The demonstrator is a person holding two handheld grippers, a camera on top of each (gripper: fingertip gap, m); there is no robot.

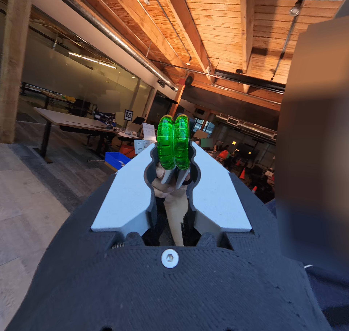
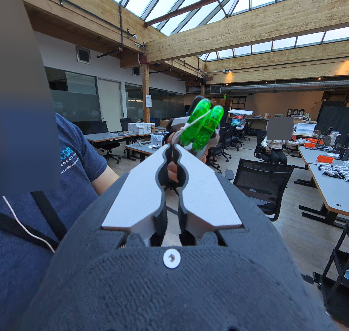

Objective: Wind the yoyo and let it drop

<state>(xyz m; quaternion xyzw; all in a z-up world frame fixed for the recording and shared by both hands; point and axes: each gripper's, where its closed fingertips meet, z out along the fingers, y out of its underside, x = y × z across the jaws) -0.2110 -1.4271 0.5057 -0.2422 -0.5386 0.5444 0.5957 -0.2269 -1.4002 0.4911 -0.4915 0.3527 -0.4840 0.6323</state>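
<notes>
Wooden beams and skylights span an open workshop filled with long tables point(image 2: 321, 188) and black office chairs point(image 2: 262, 182). Both views look slightly upward into the room.

From the left wrist view, the left gripper point(image 1: 173, 153) has its two grey fingers closed onto a translucent green yoyo point(image 1: 172, 142) — one finger pressed against each outer face, the groove between the two halves pointing back toward the camera. The yoyo sits at the very fingertips, standing on edge and rising above them.

From the right wrist view, the right gripper point(image 2: 172, 147) has its fingertips drawn almost together, pinching a white string point(image 2: 196, 121) at the tips. The string runs up and to the right from the pinch into the yoyo's point(image 2: 202, 125) groove. The yoyo hangs in the air just beyond and to the right of these fingertips, tilted, held between the grey fingers of the left gripper point(image 2: 196, 133) behind it.

A person's blue sleeve point(image 2: 81, 152) fills the left side of this view.
</notes>
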